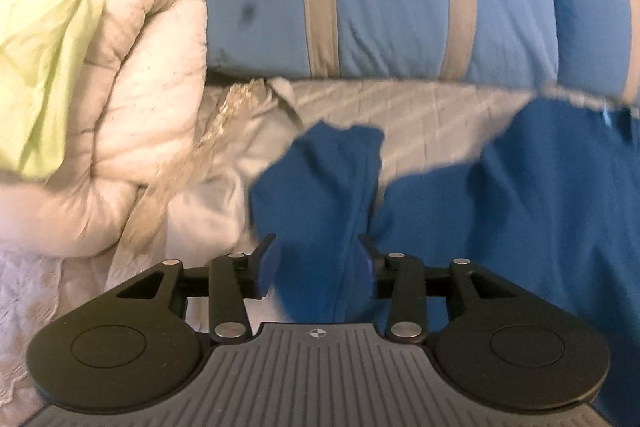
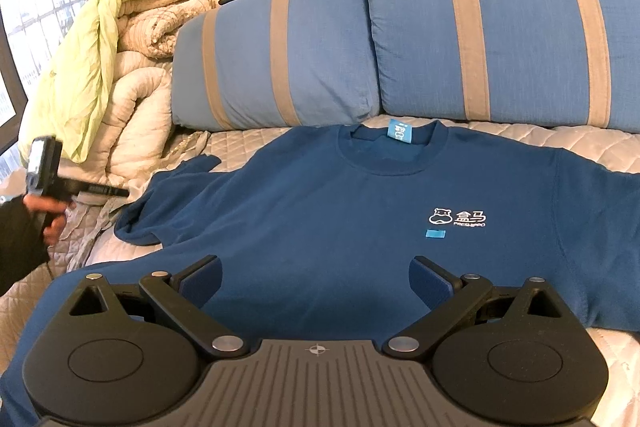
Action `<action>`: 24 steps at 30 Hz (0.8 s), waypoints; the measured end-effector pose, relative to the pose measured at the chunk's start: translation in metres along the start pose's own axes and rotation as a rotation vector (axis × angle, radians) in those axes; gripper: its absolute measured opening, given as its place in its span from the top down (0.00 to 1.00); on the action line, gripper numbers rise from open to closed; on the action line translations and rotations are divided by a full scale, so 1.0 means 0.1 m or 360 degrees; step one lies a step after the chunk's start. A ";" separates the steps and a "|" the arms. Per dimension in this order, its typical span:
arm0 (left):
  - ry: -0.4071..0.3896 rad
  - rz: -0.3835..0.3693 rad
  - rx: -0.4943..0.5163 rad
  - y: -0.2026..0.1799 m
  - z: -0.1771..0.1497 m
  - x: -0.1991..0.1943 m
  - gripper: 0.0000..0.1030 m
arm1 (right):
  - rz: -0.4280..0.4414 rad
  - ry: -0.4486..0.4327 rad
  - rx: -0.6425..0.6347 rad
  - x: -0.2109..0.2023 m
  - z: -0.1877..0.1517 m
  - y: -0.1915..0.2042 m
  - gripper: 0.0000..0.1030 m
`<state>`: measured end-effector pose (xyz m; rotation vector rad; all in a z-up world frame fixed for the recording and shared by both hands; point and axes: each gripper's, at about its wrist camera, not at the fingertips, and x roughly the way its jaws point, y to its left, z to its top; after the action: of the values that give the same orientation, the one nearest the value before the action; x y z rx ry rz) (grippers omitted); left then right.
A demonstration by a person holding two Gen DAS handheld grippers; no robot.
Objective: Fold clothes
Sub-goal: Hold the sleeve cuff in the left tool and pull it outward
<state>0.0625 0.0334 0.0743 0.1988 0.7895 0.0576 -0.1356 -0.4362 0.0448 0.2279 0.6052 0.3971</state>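
Our left gripper (image 1: 318,267), jaws wide, is right over the dark blue cotton T-shirt's (image 2: 340,219) sleeve (image 1: 320,179); our right gripper (image 2: 316,287), jaws wide too, faces its chest.

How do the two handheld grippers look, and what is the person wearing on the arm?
Both grippers, left gripper and right gripper, have black linkage arms with silver pivot pins, blue finger pads, round black discs and a ribbed grey base with a crosshair mark. The hand shows a black sleeve.

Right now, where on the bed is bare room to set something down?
A bare quilted strip lies between the striped pillows and the blue T-shirt, and a patch beside its left sleeve. The piled quilts crowd the left.
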 end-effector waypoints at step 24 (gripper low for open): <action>0.0055 -0.0136 0.0125 -0.27 0.49 1.09 0.83 | 0.0048 0.0039 0.0115 0.07 0.02 -0.10 0.03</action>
<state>0.1738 0.0127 0.0260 0.2385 0.8343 -0.0509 -0.1258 -0.4422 0.0397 0.3016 0.6416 0.4078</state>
